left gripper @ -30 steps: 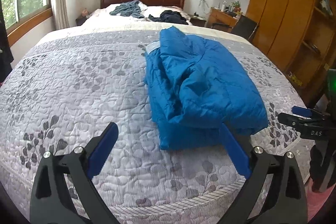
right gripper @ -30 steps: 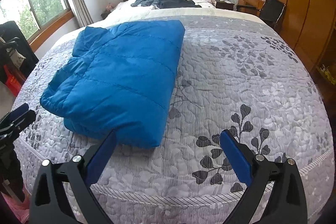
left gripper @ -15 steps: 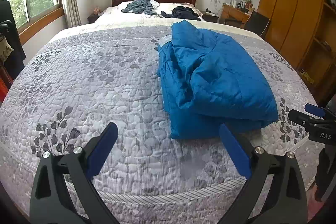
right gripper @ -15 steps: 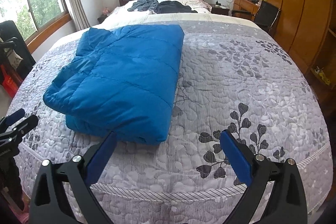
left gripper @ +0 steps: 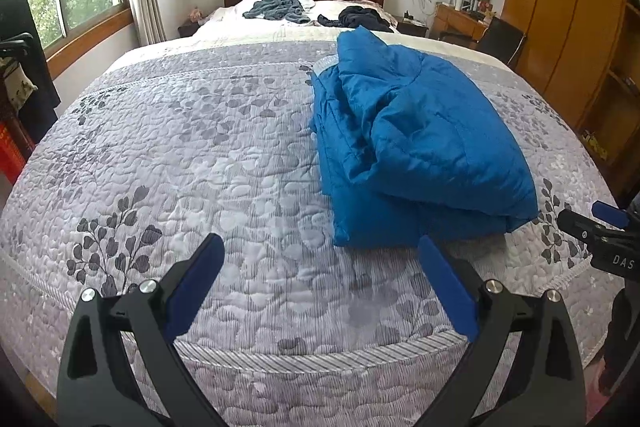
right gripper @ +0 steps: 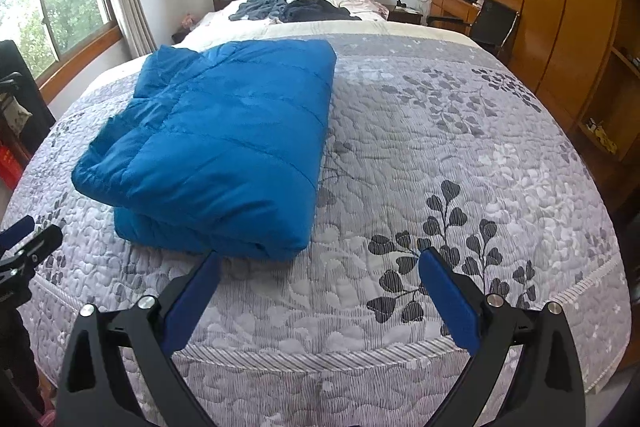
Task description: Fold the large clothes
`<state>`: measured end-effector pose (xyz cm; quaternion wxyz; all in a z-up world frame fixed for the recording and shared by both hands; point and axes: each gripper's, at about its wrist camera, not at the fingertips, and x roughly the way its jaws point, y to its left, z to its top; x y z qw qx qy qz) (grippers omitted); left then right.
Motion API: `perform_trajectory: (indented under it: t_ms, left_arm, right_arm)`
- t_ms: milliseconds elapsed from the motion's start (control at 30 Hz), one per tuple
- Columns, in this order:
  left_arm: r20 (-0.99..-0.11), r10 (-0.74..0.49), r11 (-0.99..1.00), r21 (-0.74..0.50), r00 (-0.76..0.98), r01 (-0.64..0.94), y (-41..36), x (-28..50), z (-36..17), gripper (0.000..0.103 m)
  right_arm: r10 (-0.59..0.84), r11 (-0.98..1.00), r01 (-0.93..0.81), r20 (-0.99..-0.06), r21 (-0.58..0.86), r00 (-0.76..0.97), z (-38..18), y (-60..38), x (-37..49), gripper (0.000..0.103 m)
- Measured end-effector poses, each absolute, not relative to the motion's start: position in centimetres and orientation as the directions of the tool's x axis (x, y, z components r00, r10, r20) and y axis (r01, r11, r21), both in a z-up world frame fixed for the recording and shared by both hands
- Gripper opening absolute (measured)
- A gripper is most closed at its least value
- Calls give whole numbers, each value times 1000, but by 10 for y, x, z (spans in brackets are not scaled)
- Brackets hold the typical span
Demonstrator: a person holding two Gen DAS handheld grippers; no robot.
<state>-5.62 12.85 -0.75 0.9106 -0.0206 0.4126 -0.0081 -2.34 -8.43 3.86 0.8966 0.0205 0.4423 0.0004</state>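
With both the left gripper (left gripper: 320,253) and right gripper (right gripper: 320,267) spread wide and empty near the bed's (left gripper: 200,147) foot edge, apart from the blue padded jacket (right gripper: 224,147) lying folded into a compact stack on the quilt, folding apparently done, perhaps a little tidying left.

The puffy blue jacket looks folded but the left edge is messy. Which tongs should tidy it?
Left, probably. The left tongs face the folded blue quilted jacket on its loose, bunched side. The right tongs face its smooth folded edge. Both are open, empty and clear of it, over the grey floral bedspread.
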Motion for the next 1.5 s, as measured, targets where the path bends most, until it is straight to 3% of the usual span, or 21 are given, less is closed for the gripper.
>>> perform_trajectory:
  t_ms: [1500]
  left_arm:
    - [-773,4,1000,-11,634,-20,125,-52,-14,97]
  right_arm:
    - [41,999,-18,-813,37,580,29,-76,-17,99]
